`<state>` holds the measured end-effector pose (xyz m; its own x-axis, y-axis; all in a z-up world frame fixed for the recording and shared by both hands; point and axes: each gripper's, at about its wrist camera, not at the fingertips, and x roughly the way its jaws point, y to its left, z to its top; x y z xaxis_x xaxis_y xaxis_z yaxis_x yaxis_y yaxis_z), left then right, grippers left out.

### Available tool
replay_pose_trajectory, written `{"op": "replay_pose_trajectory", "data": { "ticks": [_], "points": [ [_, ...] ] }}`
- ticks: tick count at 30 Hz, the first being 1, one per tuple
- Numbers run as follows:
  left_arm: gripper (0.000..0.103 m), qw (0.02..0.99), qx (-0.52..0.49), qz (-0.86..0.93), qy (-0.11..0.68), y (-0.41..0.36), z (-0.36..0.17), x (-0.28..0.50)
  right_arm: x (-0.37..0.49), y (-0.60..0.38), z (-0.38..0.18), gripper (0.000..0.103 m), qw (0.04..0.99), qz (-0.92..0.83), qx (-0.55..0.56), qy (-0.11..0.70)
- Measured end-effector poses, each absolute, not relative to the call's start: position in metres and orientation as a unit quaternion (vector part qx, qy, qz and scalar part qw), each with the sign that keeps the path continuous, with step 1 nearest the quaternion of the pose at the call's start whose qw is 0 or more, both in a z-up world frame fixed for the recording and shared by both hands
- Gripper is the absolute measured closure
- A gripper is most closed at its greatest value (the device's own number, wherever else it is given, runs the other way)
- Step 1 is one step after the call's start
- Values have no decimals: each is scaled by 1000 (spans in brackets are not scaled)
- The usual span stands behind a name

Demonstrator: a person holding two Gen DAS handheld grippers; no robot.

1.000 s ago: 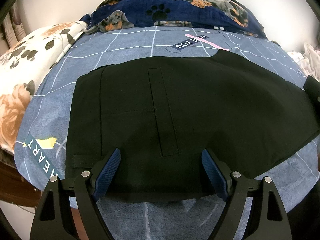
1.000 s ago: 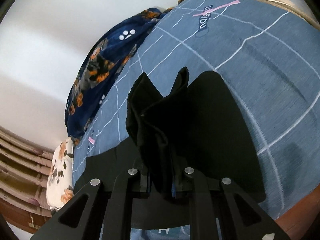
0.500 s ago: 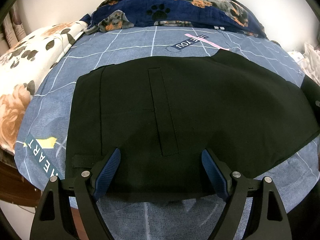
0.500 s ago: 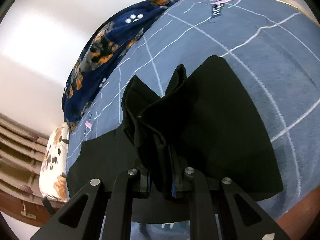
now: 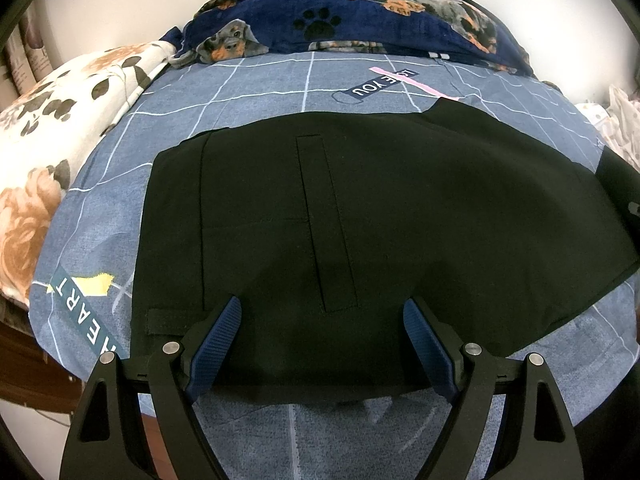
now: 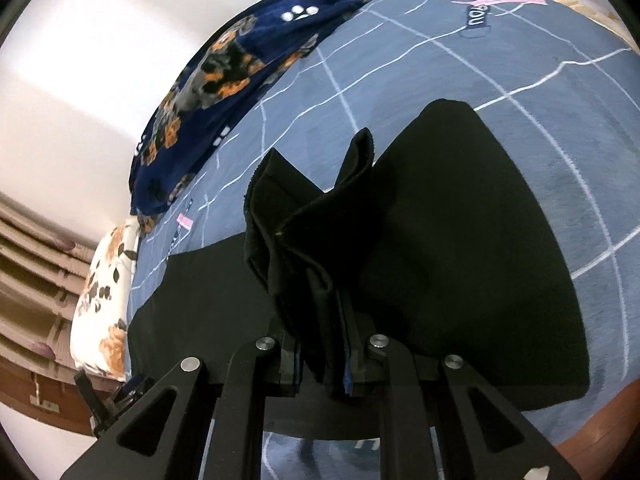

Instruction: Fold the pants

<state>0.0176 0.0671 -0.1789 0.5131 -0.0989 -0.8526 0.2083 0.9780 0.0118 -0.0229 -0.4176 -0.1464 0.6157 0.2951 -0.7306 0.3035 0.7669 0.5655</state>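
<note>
Black pants (image 5: 400, 208) lie spread flat on the blue grid bedsheet (image 5: 260, 80), with a long stitched seam running toward me. My left gripper (image 5: 323, 306) is open; its blue pads (image 5: 218, 344) rest wide apart on the near edge of the pants and pinch nothing. My right gripper (image 6: 326, 344) is shut on a bunched fold of the pants' end (image 6: 304, 232), held up off the bed. The rest of the pants (image 6: 460, 240) stretches flat beneath and beyond it. The lifted cloth hides the right fingertips.
A dark blue dog-print blanket (image 5: 360, 12) lies heaped along the far side by the white wall. A floral pillow (image 5: 48, 128) sits at the left. The wooden bed frame (image 6: 600, 420) shows at the mattress edge.
My right gripper has carried the bunched cloth sideways over the flat part of the pants and rolled a little. The left gripper and the pants under it have stayed still.
</note>
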Motion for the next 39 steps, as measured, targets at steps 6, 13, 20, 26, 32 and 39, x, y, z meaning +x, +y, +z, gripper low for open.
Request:
{"op": "replay_pose_trajectory", "data": {
  "ticks": [6, 13, 20, 26, 32, 39],
  "points": [
    [19, 868, 56, -89, 485, 67, -179, 18, -16, -395, -143, 88, 836, 13, 309, 453],
    [19, 868, 57, -88, 485, 66, -179, 18, -9, -366, -143, 88, 839, 34, 273, 470],
    [19, 868, 56, -88, 485, 66, -178, 18, -6, -350, -146, 88, 842, 40, 244, 480],
    [19, 868, 57, -88, 485, 66, -178, 18, -4, -344, -147, 88, 842, 45, 235, 484],
    [19, 868, 56, -88, 486, 66, -178, 18, -1, -336, -147, 88, 841, 51, 229, 487],
    [19, 868, 56, -88, 486, 66, -178, 18, -2, -334, -147, 88, 842, 53, 227, 487]
  ]
}}
